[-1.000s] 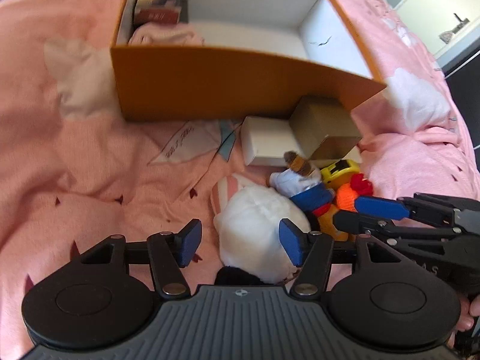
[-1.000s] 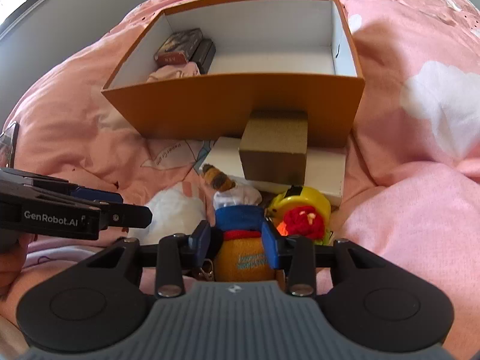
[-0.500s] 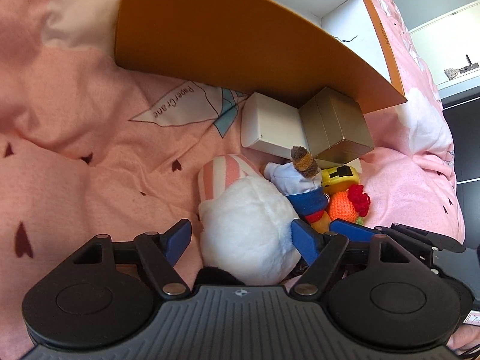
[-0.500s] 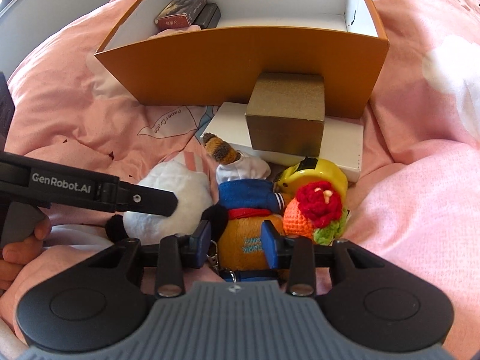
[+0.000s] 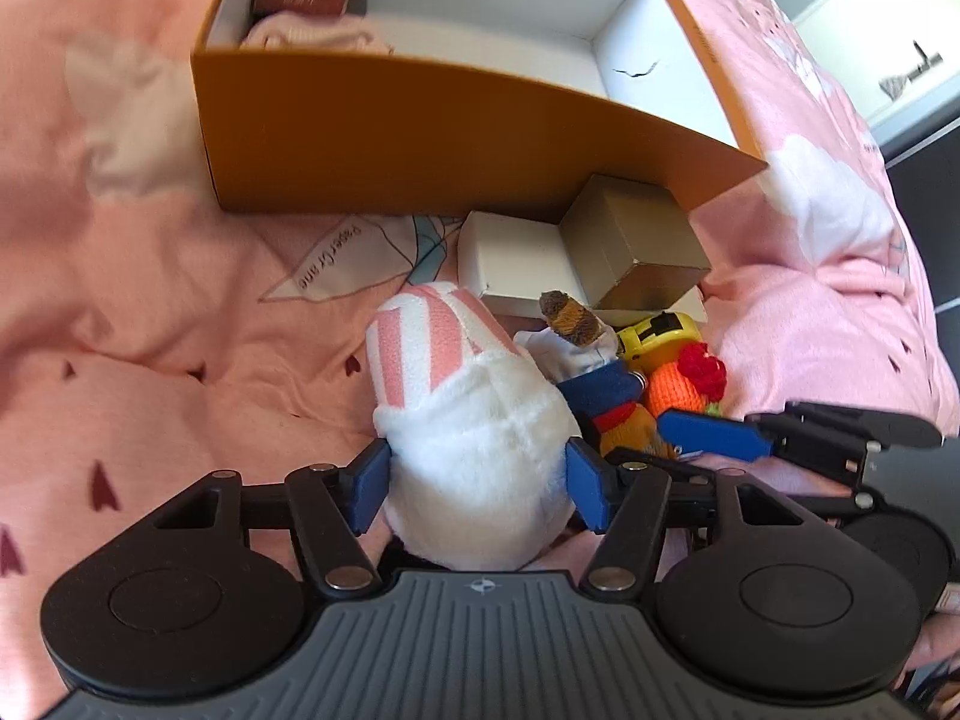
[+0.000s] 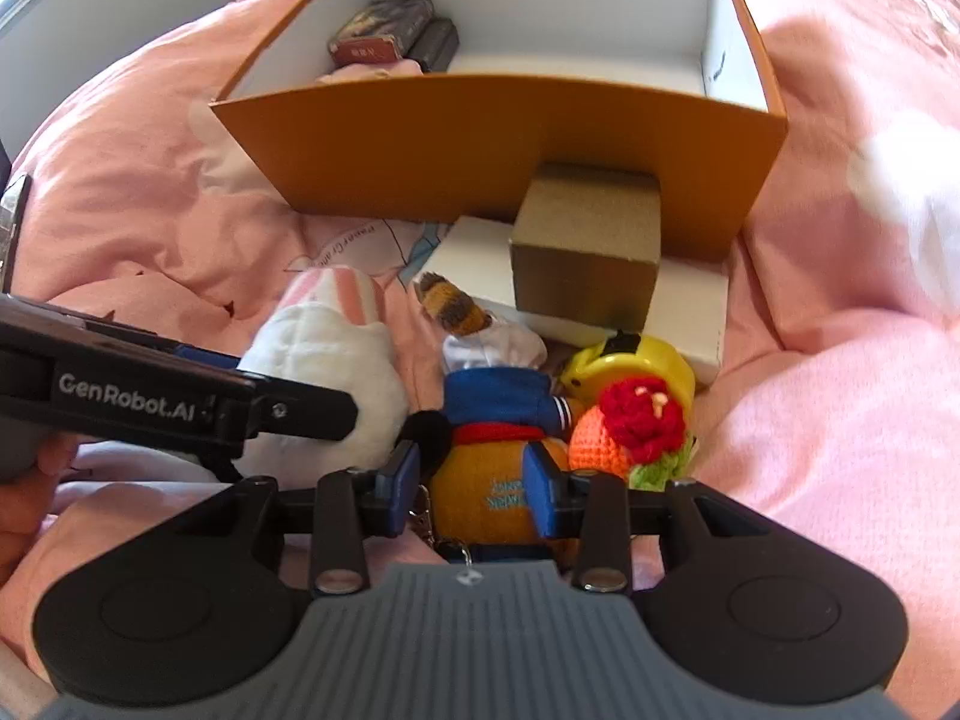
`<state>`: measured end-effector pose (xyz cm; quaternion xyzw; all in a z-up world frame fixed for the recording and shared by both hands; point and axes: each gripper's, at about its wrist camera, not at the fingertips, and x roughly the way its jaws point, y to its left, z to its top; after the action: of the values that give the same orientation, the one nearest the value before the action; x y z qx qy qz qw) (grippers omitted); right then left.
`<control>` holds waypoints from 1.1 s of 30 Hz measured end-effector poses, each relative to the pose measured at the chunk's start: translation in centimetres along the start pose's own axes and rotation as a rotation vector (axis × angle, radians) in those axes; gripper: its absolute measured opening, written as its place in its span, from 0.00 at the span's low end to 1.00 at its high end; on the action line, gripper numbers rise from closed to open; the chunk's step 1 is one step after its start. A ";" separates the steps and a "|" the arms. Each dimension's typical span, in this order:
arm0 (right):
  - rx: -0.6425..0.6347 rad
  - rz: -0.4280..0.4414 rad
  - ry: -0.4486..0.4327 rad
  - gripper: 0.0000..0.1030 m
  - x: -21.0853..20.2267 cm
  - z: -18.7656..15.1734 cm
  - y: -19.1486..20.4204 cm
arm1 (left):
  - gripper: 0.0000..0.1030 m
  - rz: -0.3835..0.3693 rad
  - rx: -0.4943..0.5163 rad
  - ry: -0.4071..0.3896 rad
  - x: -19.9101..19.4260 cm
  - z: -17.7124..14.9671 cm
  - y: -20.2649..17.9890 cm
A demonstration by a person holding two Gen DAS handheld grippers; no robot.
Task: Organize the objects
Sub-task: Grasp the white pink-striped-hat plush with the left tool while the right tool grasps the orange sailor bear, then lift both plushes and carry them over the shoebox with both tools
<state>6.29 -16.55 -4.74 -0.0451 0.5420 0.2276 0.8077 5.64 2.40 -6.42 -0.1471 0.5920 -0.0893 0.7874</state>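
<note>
My left gripper (image 5: pixel 477 483) is shut on a white plush with pink-striped ears (image 5: pixel 474 456); its blue pads press both sides. The plush also shows in the right wrist view (image 6: pixel 327 360). My right gripper (image 6: pixel 471 495) is shut on an orange plush doll in a blue jacket (image 6: pixel 486 480), seen in the left wrist view too (image 5: pixel 606 402). An open orange box (image 6: pixel 480 138) stands behind, also in the left wrist view (image 5: pixel 420 132). A yellow toy (image 6: pixel 642 363) and an orange crocheted toy with a red flower (image 6: pixel 630 426) lie right of the doll.
A brown cardboard cube (image 6: pixel 588 252) sits on a flat white box (image 6: pixel 690 312) against the orange box's front wall. Inside the box at its left are card packs (image 6: pixel 384 30) and a pink cloth (image 5: pixel 312 36). A pink duvet (image 6: pixel 840 420) lies all around.
My left gripper has closed in around the white plush and lifted its view back toward the box. My right gripper stays on the doll and has moved slightly forward.
</note>
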 end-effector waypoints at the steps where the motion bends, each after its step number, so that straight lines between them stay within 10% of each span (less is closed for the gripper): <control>1: -0.009 0.001 -0.008 0.39 -0.3 0.1 0.1 | 0.68 0.009 0.020 0.002 -0.5 0.0 -0.1; 15: -0.146 0.017 0.065 0.39 0.7 0.1 3.2 | 0.65 0.099 0.137 0.004 -1.6 -0.8 0.2; 24: -0.184 -0.101 0.070 0.40 1.2 -0.9 4.0 | 0.65 -0.012 0.123 -0.061 -0.7 -1.1 0.5; 27: -0.205 -0.179 0.077 0.58 1.4 -1.3 4.0 | 0.65 -0.024 0.102 -0.046 -0.3 -1.1 0.8; 33: -0.194 -0.170 0.092 0.63 1.9 -1.4 3.6 | 0.66 -0.025 0.040 -0.077 -0.3 -0.9 1.7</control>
<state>4.21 -13.22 -6.33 -0.1794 0.5481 0.2073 0.7902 4.61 3.96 -6.90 -0.1422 0.5573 -0.1052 0.8112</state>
